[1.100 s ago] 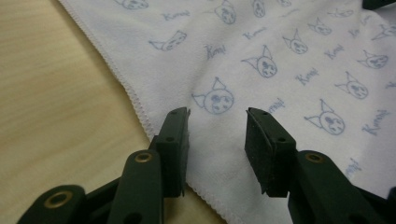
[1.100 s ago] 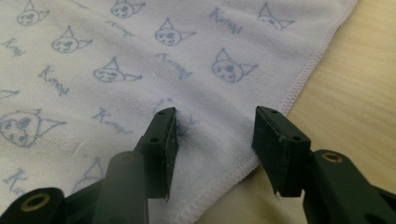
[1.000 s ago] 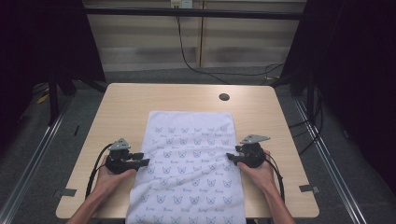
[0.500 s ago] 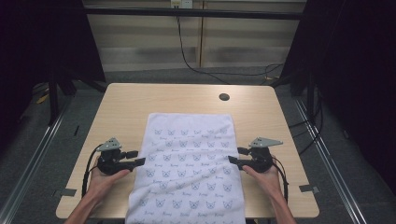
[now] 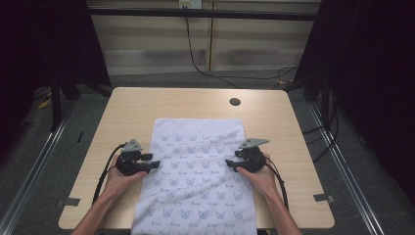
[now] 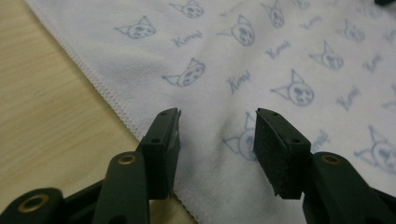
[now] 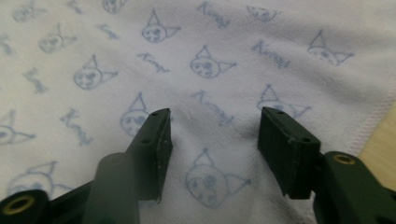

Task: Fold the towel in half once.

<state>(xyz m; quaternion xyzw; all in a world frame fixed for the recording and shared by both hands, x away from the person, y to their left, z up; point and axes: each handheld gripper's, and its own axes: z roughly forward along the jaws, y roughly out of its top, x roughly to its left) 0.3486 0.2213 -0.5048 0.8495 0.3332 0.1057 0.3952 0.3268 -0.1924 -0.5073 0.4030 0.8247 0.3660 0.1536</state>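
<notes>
Jaws of the left gripper (image 6: pixel 217 147) stand spread over the left hem of the towel (image 5: pixel 198 171), with nothing pinched: one jaw sits at the stitched edge, the other over a printed cat face, and the cloth lies flat under the gap. They have just been closing a little after a brief widening. The right gripper (image 7: pixel 212 154) shows the same picture at the opposite side, jaws apart above the printed fabric, its hem off to one side, and they too have just narrowed slightly without catching cloth.

In the high view, both grippers have slid back inward since half a second ago, when they sat just off the towel's edges; now the left gripper (image 5: pixel 142 165) and right gripper (image 5: pixel 241 164) point at each other across the cloth, each over its own hem. The towel lies spread flat down the middle of the surface (image 5: pixel 132 112), its near end hanging over the front edge.

Judging from this, the hands seem to be lining up for a paired grab of the side hems, likely to fold or lift; no grasp is made yet.
</notes>
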